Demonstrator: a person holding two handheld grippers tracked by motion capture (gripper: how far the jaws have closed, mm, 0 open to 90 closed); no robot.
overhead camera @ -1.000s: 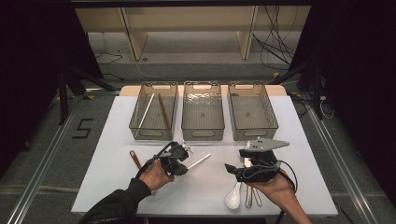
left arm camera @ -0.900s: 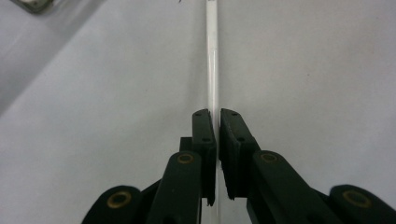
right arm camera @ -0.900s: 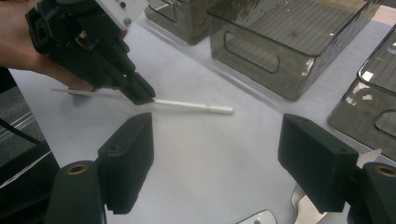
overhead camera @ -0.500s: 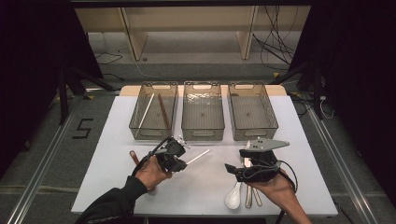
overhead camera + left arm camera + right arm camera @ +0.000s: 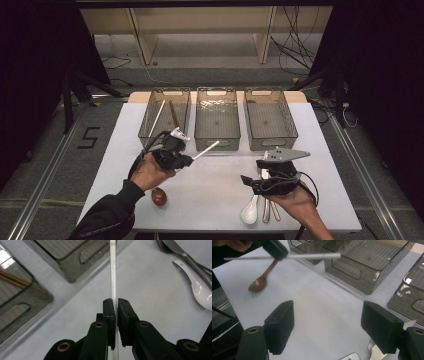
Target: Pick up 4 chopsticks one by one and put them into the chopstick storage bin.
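Observation:
My left gripper (image 5: 187,159) is shut on a white chopstick (image 5: 207,149), held above the table just in front of the left bin (image 5: 150,112). In the left gripper view the chopstick (image 5: 113,275) runs straight up from between the closed jaws (image 5: 116,305). That bin holds a white chopstick (image 5: 157,117) and a brown one (image 5: 173,115). My right gripper (image 5: 252,182) hovers open at the front right, nothing between its jaws (image 5: 328,323). The right gripper view shows the held chopstick (image 5: 309,256) level, with the left gripper (image 5: 274,248) on it.
The middle bin (image 5: 216,140) and right bin (image 5: 292,127) look empty. A brown wooden spoon (image 5: 159,196) lies near the front edge by the left forearm. A white ceramic spoon (image 5: 249,211) and metal cutlery (image 5: 270,210) lie under the right hand.
My left gripper has risen and moved away from me toward the left bin, carrying the white chopstick. The right gripper has stayed put.

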